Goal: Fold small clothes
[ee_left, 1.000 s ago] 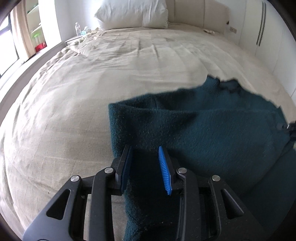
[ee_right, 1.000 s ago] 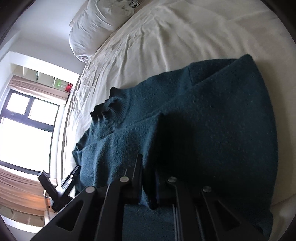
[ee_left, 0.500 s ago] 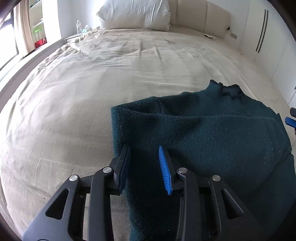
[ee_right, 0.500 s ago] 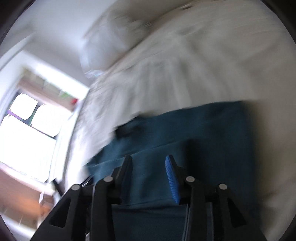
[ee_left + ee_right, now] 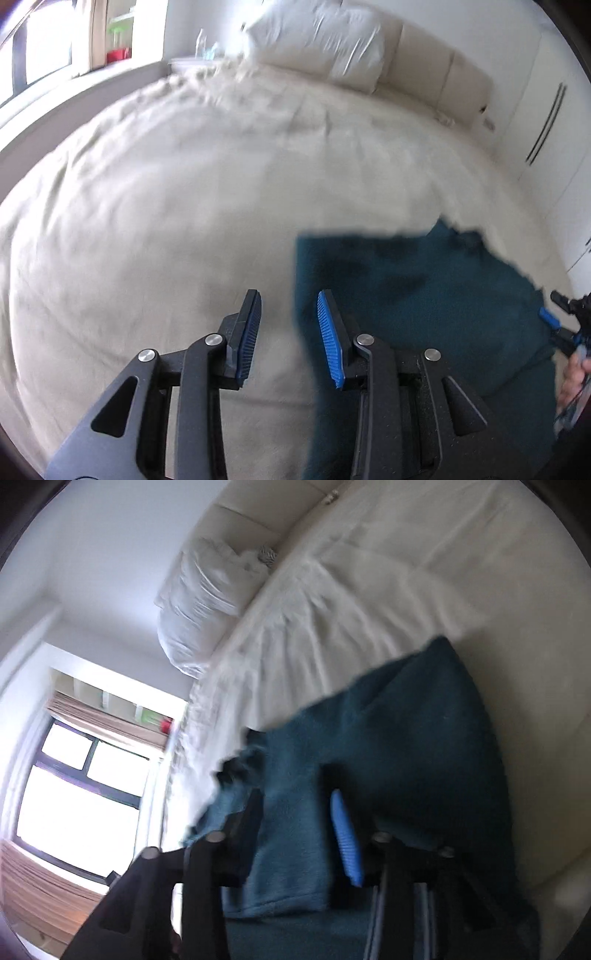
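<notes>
A dark teal knit sweater lies folded on the cream bed sheet. My left gripper is open and empty, with bare sheet between its blue pads, just left of the sweater's left edge. The right gripper shows at the far right edge beside the sweater. In the right wrist view the sweater lies below my right gripper, which is open and empty; a folded flap of sweater lies under its jaws. Both views are motion-blurred.
A white pillow and padded headboard stand at the far end of the bed. A window and a shelf are on the left side; white wardrobe doors are on the right.
My right gripper opened and let go of the sweater, then moved over it. My left gripper moved left, off the sweater, onto bare sheet. The sweater now lies flat.
</notes>
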### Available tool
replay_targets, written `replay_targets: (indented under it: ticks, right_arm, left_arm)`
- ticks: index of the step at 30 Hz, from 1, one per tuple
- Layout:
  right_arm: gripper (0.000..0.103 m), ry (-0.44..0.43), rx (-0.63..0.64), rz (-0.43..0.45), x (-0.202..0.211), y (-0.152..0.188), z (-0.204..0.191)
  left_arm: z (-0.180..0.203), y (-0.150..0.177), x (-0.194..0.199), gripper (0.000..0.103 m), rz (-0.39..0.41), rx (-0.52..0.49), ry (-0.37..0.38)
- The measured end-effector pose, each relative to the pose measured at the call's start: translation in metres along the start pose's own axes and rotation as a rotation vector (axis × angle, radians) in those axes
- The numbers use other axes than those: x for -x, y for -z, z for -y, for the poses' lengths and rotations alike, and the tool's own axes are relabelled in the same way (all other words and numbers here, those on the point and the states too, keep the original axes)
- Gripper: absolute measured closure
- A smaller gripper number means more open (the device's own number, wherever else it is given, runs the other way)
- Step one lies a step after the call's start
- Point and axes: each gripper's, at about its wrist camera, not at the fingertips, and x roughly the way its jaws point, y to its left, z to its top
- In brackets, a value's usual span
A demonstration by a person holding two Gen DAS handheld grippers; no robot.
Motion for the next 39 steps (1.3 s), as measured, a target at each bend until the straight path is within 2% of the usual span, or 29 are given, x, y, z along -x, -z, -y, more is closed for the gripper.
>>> replay_targets:
  ticks: [3,5,8,9,10,11,14,16,19,21,22,25,29,34,39]
  right_arm:
    - [0.050,-0.109,0.074,-0.052,-0.014,0.014,-0.036]
    - [0.045,-0.161,0.123,-0.131,-0.035,0.028,-0.055]
    - [0.042,-0.106,0.161,-0.199,-0.058,0.045,-0.052]
    - [0.047,-0.087,0.147,-0.215,-0.062,0.048,-0.042]
    - [0.055,-0.102,0.141,-0.219,-0.060,0.052,-0.030]
    - [0.056,-0.111,0.141,-0.210,-0.052,0.054,-0.025]
    - [0.051,-0.097,0.099,-0.180,-0.015,0.058,-0.004]
    - [0.028,-0.011,0.093,-0.140,0.022,0.066,0.002]
    - [0.020,0.046,0.154,-0.079,0.089,0.088,-0.003]
    - [0.019,0.076,0.184,-0.098,0.123,0.104,-0.004]
    - [0.019,0.100,0.208,-0.114,0.140,0.113,-0.005]
    - [0.019,0.169,0.283,-0.175,0.177,0.142,-0.001]
    - [0.019,0.185,0.266,-0.233,0.220,0.174,0.020]
    - [0.019,0.217,0.215,-0.244,0.248,0.190,0.050]
    - [0.020,0.231,0.206,-0.254,0.248,0.198,0.068]
  left_arm:
    - [0.019,-0.014,0.005,0.072,0.030,-0.051,0.032]
    - [0.032,-0.014,-0.006,0.072,0.000,-0.112,0.008]
    - [0.036,0.010,-0.039,0.072,-0.117,-0.169,-0.036]
    - [0.036,0.018,-0.041,0.072,-0.106,-0.187,-0.041]
    - [0.038,0.025,-0.036,0.072,-0.076,-0.211,-0.057]
    - [0.039,0.034,-0.029,0.072,-0.069,-0.236,-0.098]
    - [0.036,0.048,-0.007,0.072,-0.065,-0.260,-0.091]
    - [0.032,0.058,0.018,0.072,-0.066,-0.247,-0.071]
    - [0.025,0.073,0.066,0.069,-0.048,-0.189,0.015]
    - [0.024,0.092,0.104,0.033,-0.043,-0.170,0.074]
    - [0.024,0.101,0.118,0.029,-0.040,-0.163,0.096]
    - [0.023,0.138,0.153,0.029,-0.106,-0.149,0.179]
    - [0.018,0.190,0.185,0.029,-0.220,-0.110,0.260]
    - [-0.005,0.231,0.208,0.029,-0.303,0.005,0.282]
    - [-0.025,0.255,0.212,0.029,-0.392,0.089,0.297]
